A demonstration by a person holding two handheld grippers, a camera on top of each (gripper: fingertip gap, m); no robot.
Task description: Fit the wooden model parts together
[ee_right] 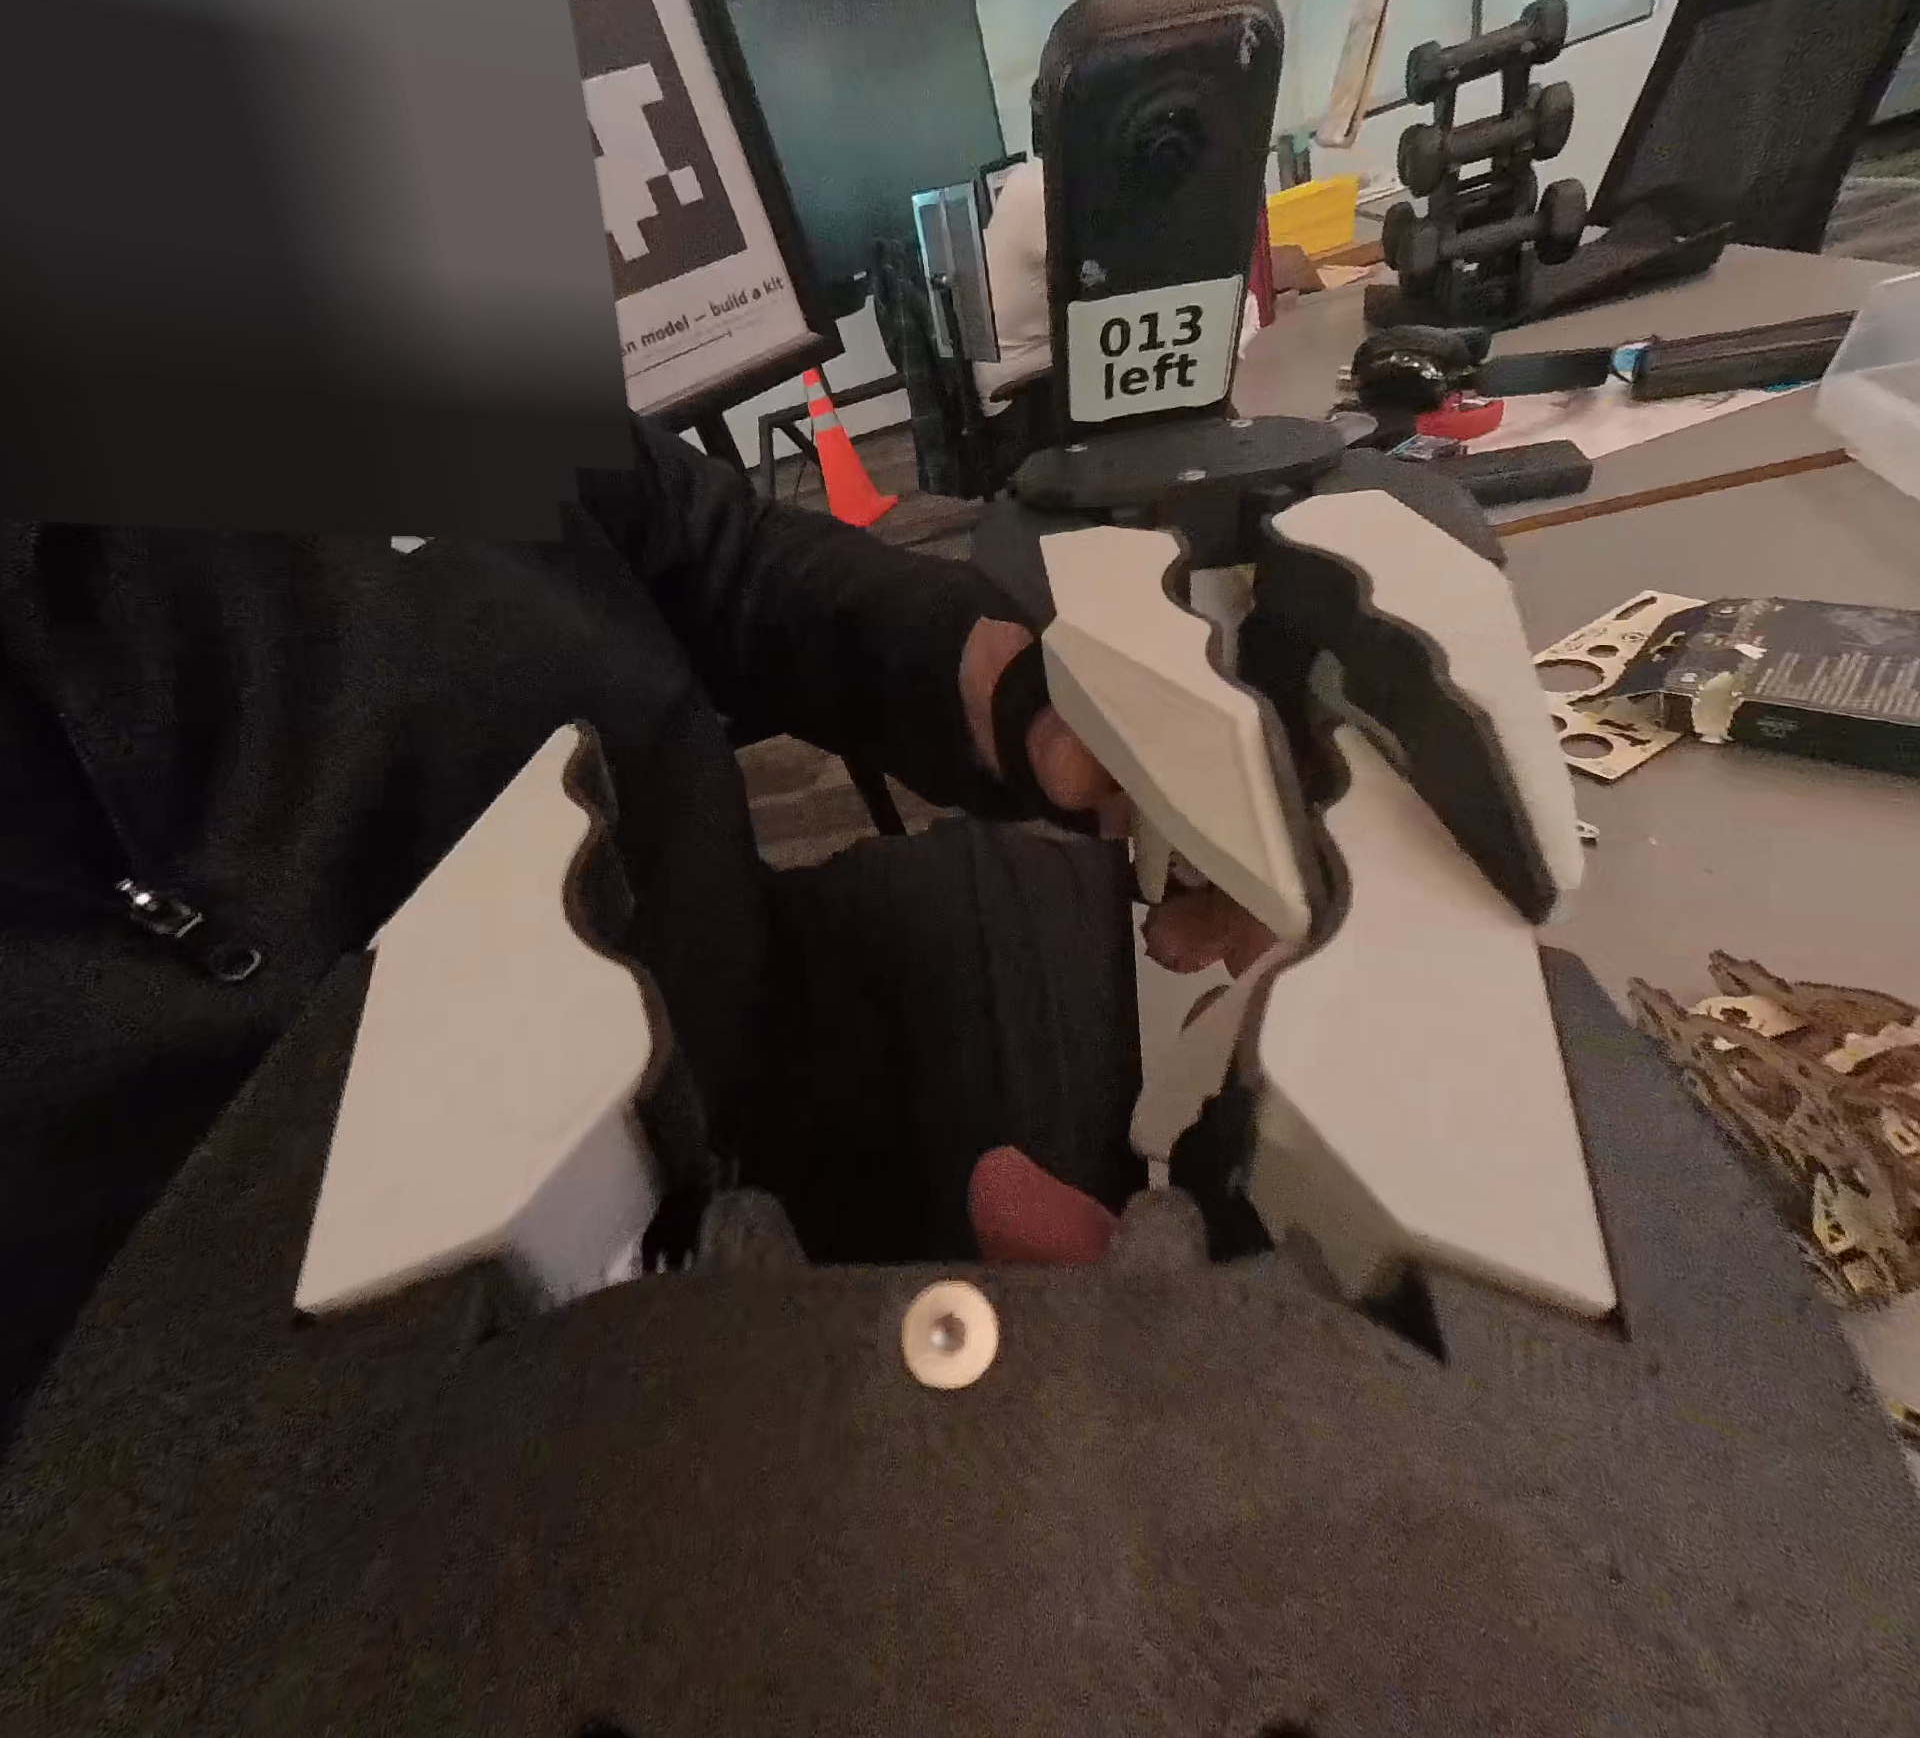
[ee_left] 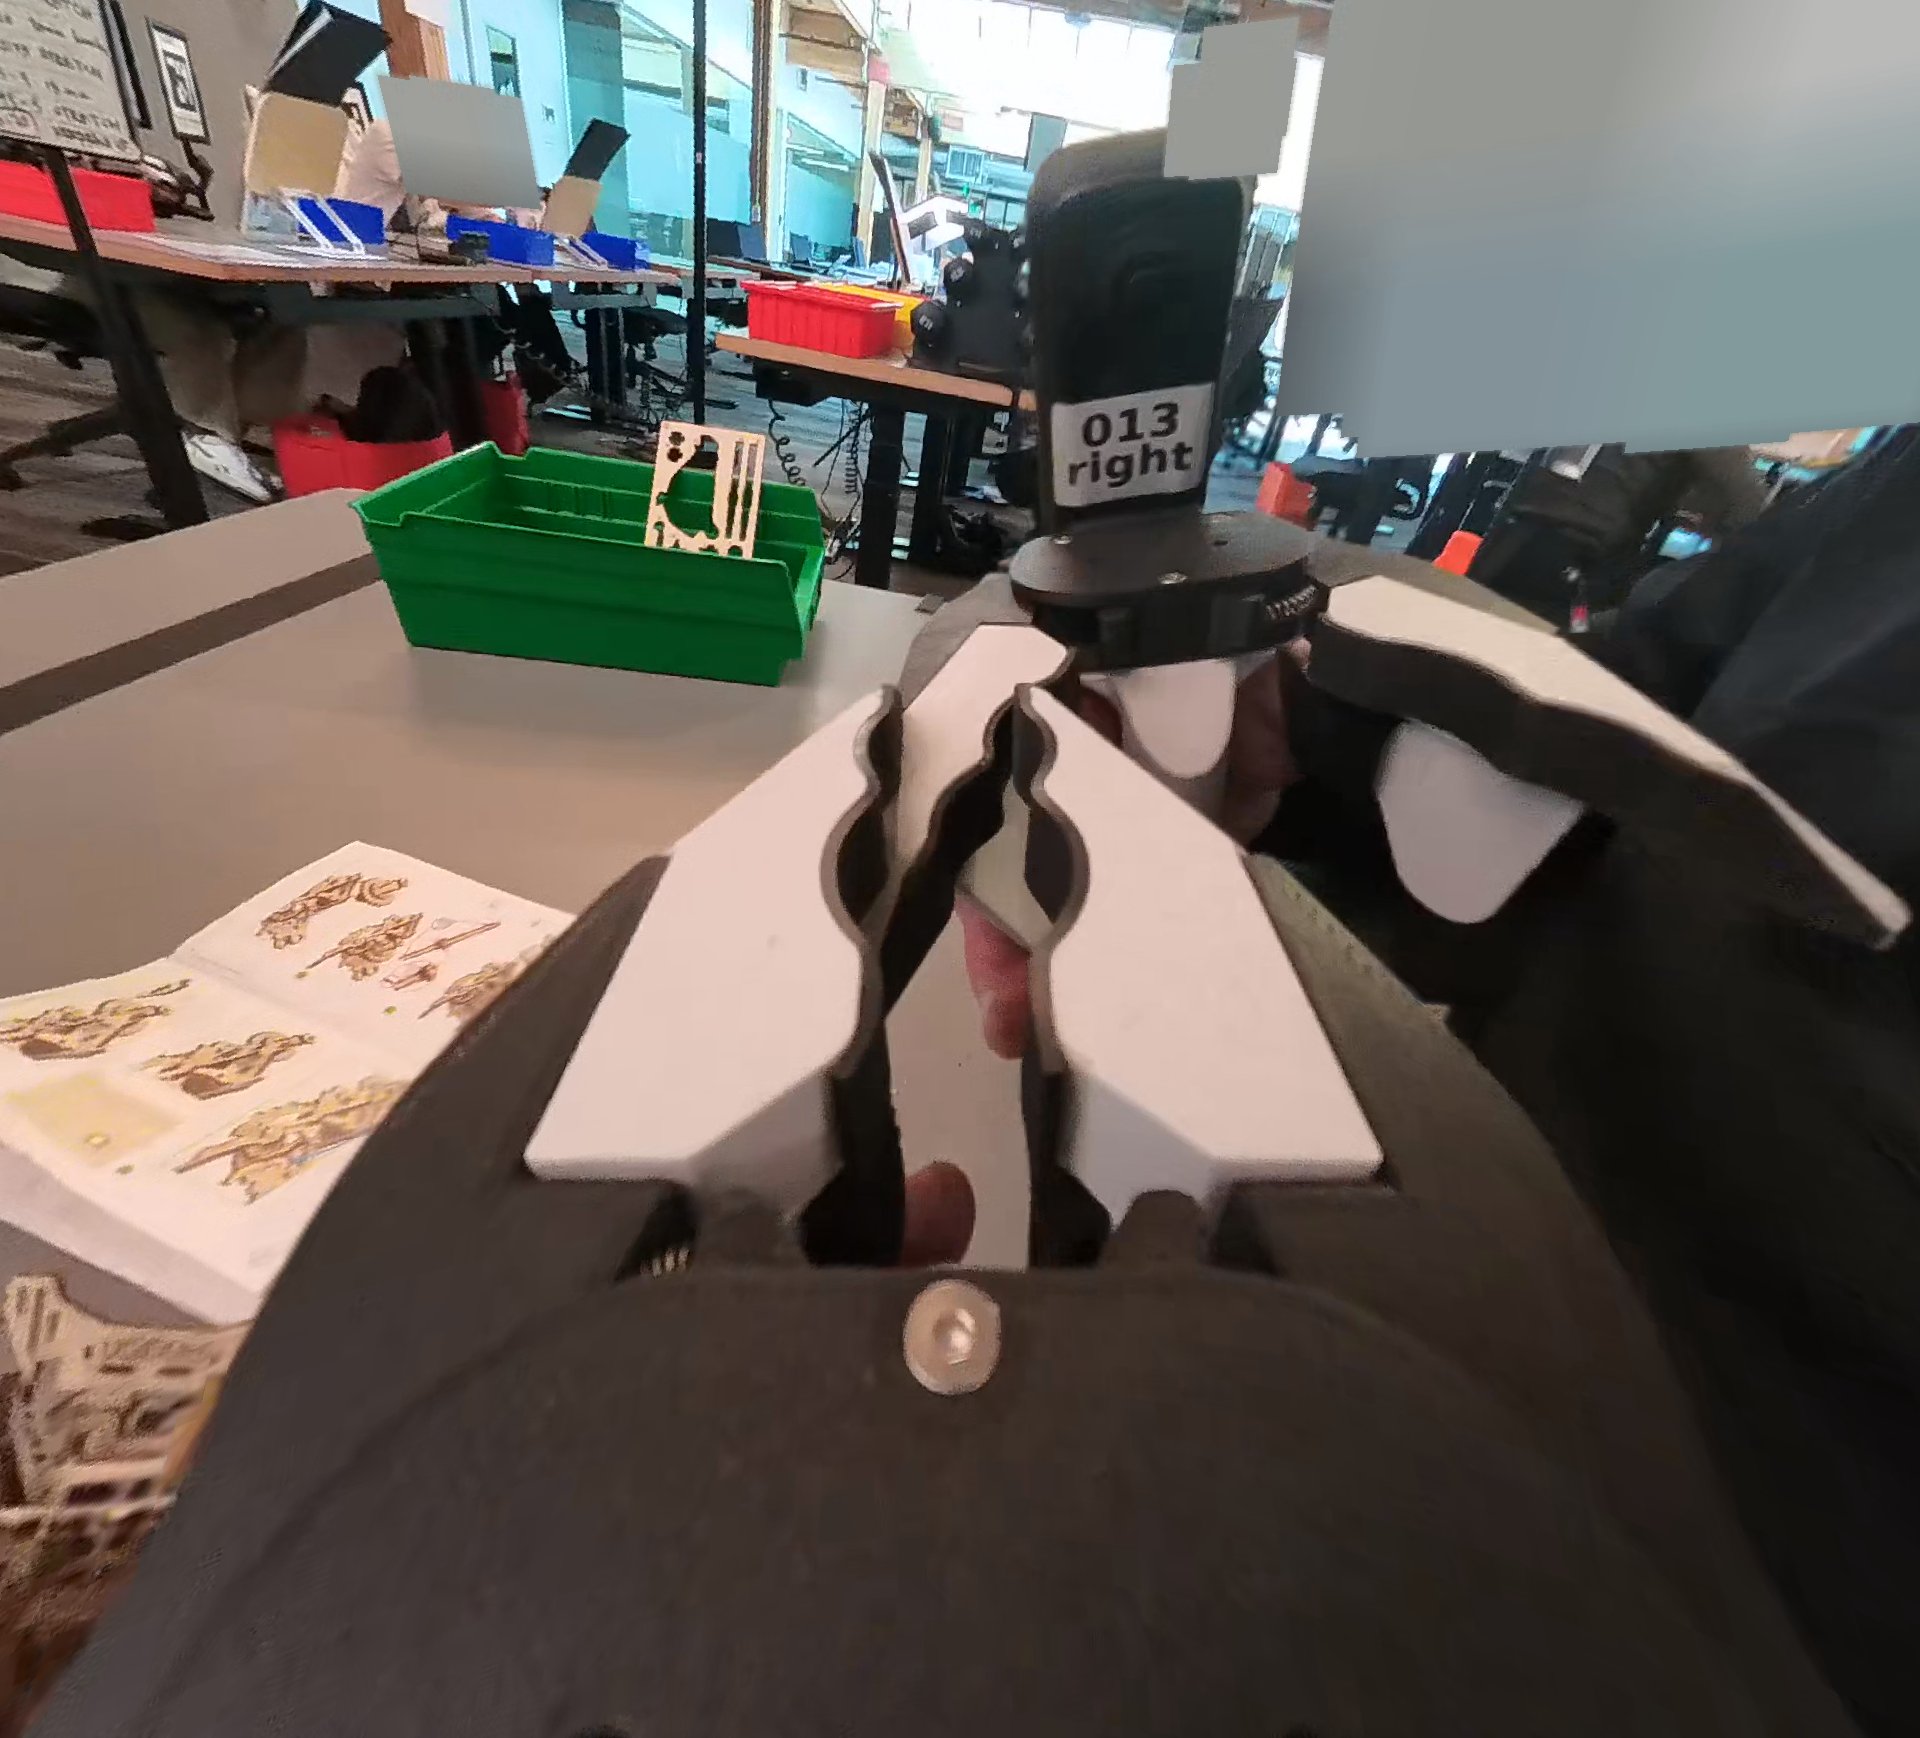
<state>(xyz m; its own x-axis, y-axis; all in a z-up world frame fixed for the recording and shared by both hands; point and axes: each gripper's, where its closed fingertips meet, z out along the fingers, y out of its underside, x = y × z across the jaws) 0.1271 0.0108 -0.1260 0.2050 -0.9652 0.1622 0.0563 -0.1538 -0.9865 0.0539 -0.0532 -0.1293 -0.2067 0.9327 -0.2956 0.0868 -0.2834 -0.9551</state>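
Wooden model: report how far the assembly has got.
Done: no finished joint can be made out. The wooden parts lie heaped on the table, beside the open instruction sheet.
In hand: no wood. The left gripper is closed around one finger of the wide-open right gripper.
Left: pick up parts and fit them.

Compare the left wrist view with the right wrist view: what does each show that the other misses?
Only the left wrist view: a green bin with a cut-out wooden sheet standing in it, and an instruction sheet.
Only the right wrist view: a dark box, an orange cone, a dumbbell rack.
Both: the heap of wooden parts, and one finger of the open right gripper between the left gripper's fingers.
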